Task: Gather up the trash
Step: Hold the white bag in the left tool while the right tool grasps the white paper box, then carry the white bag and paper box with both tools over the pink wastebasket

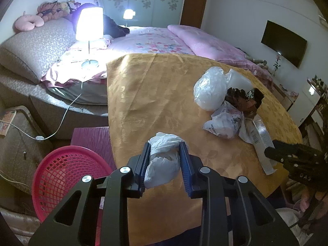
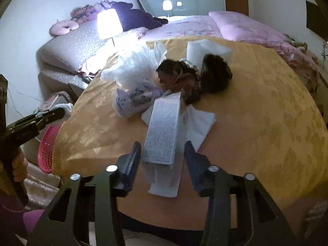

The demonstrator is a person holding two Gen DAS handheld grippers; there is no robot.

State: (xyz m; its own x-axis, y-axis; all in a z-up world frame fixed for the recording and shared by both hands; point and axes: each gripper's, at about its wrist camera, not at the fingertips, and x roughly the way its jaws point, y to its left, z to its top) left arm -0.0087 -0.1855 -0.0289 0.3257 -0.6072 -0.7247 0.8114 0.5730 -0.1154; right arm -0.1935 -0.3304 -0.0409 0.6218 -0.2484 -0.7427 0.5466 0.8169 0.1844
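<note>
Pink basket (image 1: 67,176): on the floor at the left, beside the table edge, lattice walls, nothing visible inside
Left gripper (image 1: 166,160): clenched on a crumpled white wad (image 1: 164,162), pads pressing both its sides, held above the near left part of the table
Table (image 1: 151,94): covered with a gold patterned cloth, bed and lit lamp (image 1: 89,23) behind it
Trash pile (image 1: 227,104): right of the table's middle; a clear plastic bag (image 1: 209,88), a dark crinkled wrapper (image 1: 244,100), a white printed bag (image 1: 225,123)
Printed bag writing: blue letters that seem to start "wa", the rest too small to read
White carton (image 2: 164,131): long box lying on white paper sheets (image 2: 198,127) at the near end of the pile, its face covered in fine print, not legible
Right gripper (image 2: 163,155): released, jaws standing on either side of the carton's near end, pads not pressing it
</note>
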